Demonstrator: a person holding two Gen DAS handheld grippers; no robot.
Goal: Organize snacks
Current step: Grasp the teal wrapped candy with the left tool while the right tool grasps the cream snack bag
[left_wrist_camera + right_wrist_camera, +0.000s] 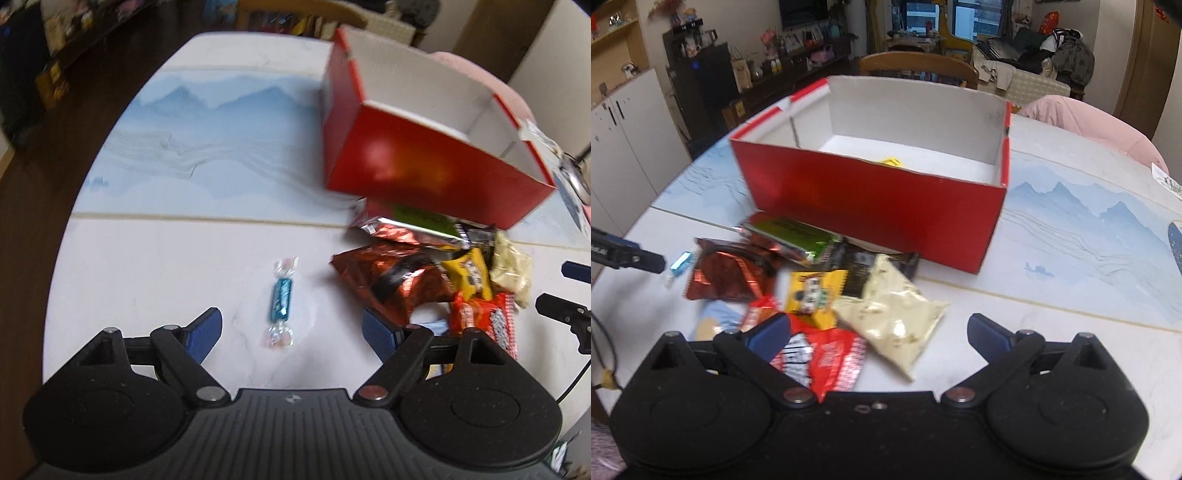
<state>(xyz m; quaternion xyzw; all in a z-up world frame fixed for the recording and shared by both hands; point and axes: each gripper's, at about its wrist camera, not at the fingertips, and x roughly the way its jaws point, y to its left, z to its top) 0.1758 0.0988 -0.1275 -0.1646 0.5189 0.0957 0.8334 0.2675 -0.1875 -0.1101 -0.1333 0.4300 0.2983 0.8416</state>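
Note:
A blue-wrapped candy (pixel 282 295) with clear twisted ends lies alone on the white table (pixel 147 266). My left gripper (pixel 291 325) hangs over it, open, with the candy between its blue fingertips and untouched. A pile of snack packets lies in front of the red cardboard box (pixel 879 210): a cream packet (pixel 894 314), a yellow one (pixel 816 291), a red one (pixel 831 358), a green bar (pixel 790 232) and a red-brown foil bag (pixel 727 273). My right gripper (pixel 881 328) is open just above the cream and red packets. A yellow item (pixel 890 161) shows inside the box.
The box (pixel 424 166) stands on a blue mountain-print mat (pixel 221 129). A wooden chair (pixel 916 66) is at the table's far side and a pink cushion (pixel 1089 122) at the right. A cable (pixel 602 350) hangs at the left table edge.

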